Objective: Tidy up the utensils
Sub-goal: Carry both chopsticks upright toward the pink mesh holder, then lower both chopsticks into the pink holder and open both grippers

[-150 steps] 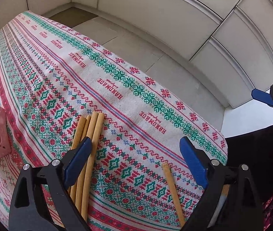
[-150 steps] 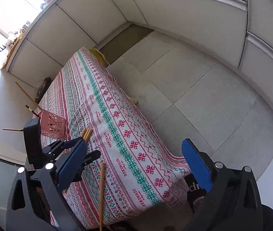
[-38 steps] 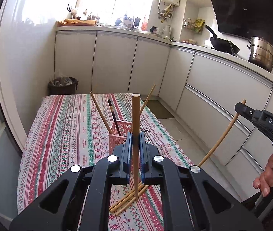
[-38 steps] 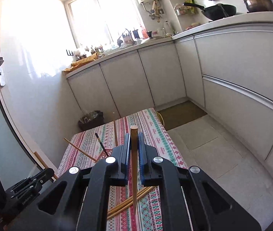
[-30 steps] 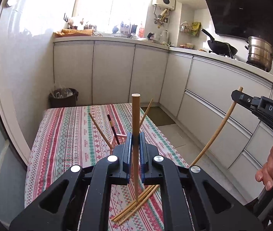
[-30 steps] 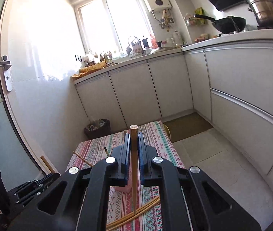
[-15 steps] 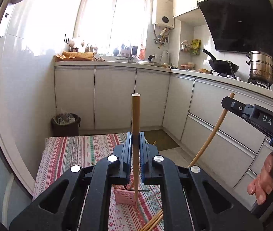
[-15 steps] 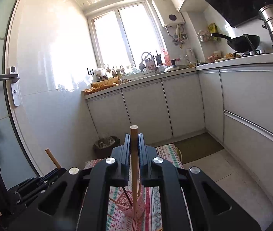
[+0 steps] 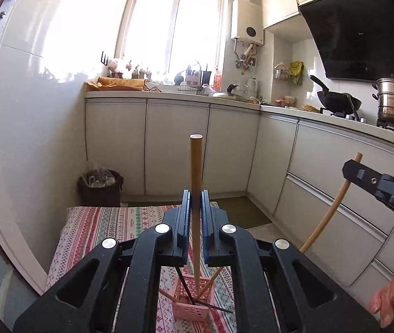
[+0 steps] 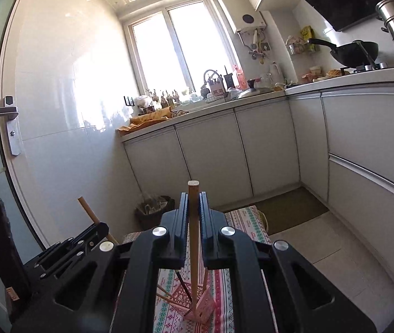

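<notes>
My left gripper (image 9: 195, 204) is shut on a wooden chopstick (image 9: 196, 166) that stands upright between the blue pads. Its lower end lines up with the pink basket (image 9: 190, 309) on the patterned tablecloth (image 9: 100, 227). The basket holds several chopsticks, wooden and dark, leaning outward. My right gripper (image 10: 194, 206) is shut on a second upright chopstick (image 10: 193, 194), whose tip hangs over the same basket (image 10: 199, 304). In the left wrist view the right gripper (image 9: 363, 173) shows at the right edge with its chopstick (image 9: 330, 211) slanting down. The left gripper (image 10: 86, 240) appears at the lower left of the right wrist view.
A person's hand (image 9: 391, 288) grips the right tool. White cabinets (image 9: 174, 149) line the far and right walls, with a dark waste bin (image 9: 101, 184) in the corner beyond the table. A brown floor mat (image 10: 288, 208) lies right of the table.
Both grippers have moved forward over the table toward the pink basket and risen a little. The basket now sits just under both chopstick tips. The loose chopsticks on the cloth have left both views.
</notes>
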`<state>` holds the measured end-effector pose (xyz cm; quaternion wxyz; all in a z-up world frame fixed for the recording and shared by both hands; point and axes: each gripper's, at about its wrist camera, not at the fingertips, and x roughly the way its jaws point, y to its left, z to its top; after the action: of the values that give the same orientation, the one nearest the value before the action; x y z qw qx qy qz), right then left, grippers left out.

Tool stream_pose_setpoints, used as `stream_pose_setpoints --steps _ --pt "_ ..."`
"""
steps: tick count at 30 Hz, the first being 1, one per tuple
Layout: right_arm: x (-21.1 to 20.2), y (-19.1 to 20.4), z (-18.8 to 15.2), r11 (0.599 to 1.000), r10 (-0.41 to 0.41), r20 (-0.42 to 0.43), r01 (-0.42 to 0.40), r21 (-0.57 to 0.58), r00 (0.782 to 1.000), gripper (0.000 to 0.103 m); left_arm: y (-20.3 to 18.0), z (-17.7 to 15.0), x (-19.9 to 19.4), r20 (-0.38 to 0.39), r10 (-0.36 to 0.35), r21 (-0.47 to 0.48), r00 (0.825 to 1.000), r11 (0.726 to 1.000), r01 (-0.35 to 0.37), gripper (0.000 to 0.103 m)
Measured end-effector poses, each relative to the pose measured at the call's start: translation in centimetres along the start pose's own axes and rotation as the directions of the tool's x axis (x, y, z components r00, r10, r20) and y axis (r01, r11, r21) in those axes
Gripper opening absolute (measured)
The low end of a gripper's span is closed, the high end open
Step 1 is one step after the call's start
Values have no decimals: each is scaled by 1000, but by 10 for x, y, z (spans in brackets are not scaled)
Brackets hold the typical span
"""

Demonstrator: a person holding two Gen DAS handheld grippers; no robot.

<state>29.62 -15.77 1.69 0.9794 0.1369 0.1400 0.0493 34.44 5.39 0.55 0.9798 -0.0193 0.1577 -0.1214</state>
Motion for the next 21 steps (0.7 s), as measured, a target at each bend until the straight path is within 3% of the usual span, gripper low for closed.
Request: stream_pose_setpoints --steps 10,13,15,17,21 --pt "7 -9 -4 1000 -26 -16 27 9 1000 8 10 -35 53 -68 51 -28 996 998 -53 7" --pt "7 -11 -5 999 -33 -20 33 11 999 8 11 -40 54 -74 64 -32 995 997 -66 8" --pt "9 -12 -5 999 -33 -26 33 20 999 8 11 -36 47 -61 77 -35 995 996 -79 21" --pt "9 -13 -4 999 -30 -31 31 29 999 8 11 -30 38 -35 79 -46 996 996 -81 41" --pt "9 -8 -2 999 -31 -27 32 30 999 8 9 -20 21 -7 92 -47 996 995 -93 47"
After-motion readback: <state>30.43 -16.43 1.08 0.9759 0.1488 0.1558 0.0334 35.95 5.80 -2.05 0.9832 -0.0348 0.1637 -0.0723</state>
